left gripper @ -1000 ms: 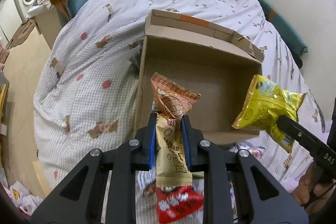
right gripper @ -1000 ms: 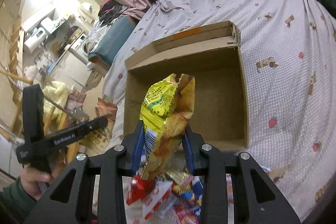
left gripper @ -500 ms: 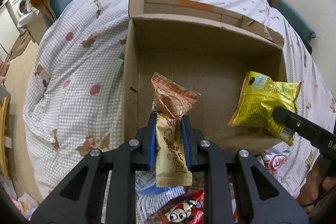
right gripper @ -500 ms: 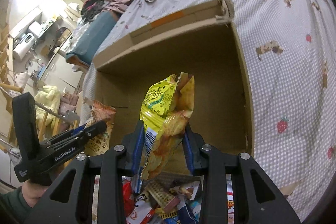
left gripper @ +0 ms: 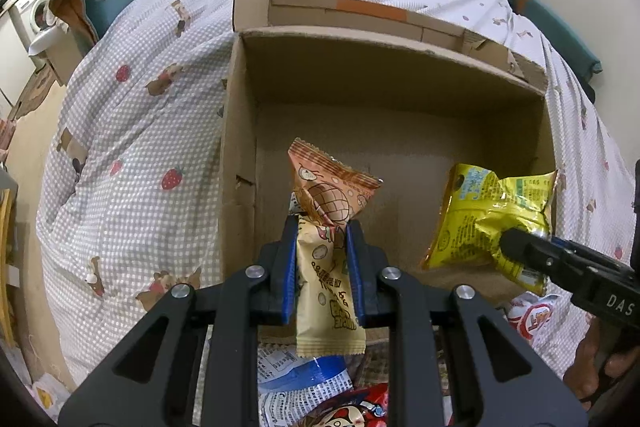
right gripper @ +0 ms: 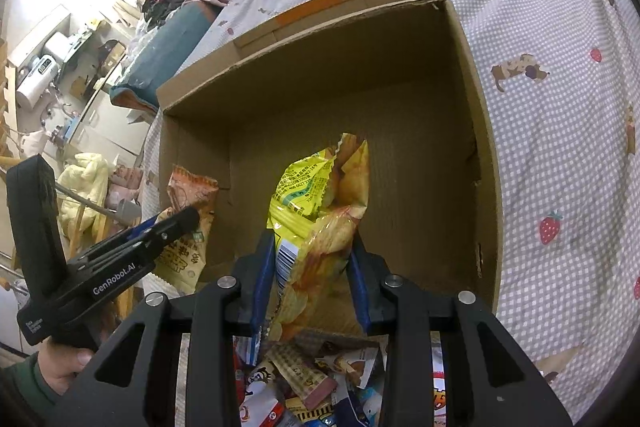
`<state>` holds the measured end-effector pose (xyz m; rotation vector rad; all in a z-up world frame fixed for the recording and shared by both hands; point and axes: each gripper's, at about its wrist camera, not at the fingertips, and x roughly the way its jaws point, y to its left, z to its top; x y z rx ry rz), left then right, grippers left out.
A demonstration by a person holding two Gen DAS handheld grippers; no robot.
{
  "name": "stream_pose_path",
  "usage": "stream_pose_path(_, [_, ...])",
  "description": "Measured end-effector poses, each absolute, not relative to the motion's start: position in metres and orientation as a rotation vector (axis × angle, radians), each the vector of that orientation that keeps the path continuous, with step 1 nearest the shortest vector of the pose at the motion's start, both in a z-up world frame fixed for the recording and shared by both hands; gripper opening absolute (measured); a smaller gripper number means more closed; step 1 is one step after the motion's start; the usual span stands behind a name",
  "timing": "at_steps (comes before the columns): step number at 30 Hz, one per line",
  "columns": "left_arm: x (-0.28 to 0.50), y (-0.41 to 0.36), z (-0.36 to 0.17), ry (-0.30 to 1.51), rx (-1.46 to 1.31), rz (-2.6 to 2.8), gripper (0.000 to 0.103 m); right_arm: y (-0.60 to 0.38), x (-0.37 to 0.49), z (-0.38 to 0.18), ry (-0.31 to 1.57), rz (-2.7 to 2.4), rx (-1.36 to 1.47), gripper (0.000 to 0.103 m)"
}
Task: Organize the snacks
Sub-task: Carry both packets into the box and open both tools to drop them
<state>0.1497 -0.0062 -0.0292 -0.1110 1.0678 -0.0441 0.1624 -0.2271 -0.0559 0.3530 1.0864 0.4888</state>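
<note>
1. My left gripper point(left gripper: 322, 259) has its blue-padded fingers point(left gripper: 289, 267) clenched on a tan snack packet point(left gripper: 326, 255). The packet stands upright, its orange top end poking past the fingertips and its lower end hanging toward me.
2. My right gripper point(right gripper: 312, 275) has its fingers point(right gripper: 262, 279) clenched on a yellow chip bag point(right gripper: 320, 219), gripped around its lower half, with the crumpled top pointing away from me.
3. Both packets hang over the near part of an open cardboard box point(left gripper: 240, 131); the tan packet is toward the left wall, the yellow bag toward the right. I cannot tell whether either touches the box floor.
4. The box sits on a bed point(left gripper: 132, 131) with a checked, printed cover.
5. A pile of loose snack packets point(right gripper: 304, 383) lies on the bed just near of the box, below both grippers.
6. A hand point(right gripper: 64, 363) in a green sleeve holds the left gripper's handle.
</note>
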Motion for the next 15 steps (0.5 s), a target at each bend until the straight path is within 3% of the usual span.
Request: stream_pose_path(15, [0.15, -0.0077, -0.0265, 1.04, -0.099, -0.055, 0.021, -0.2232, 0.1636, -0.0537, 1.067, 0.483, 0.338, 0.037])
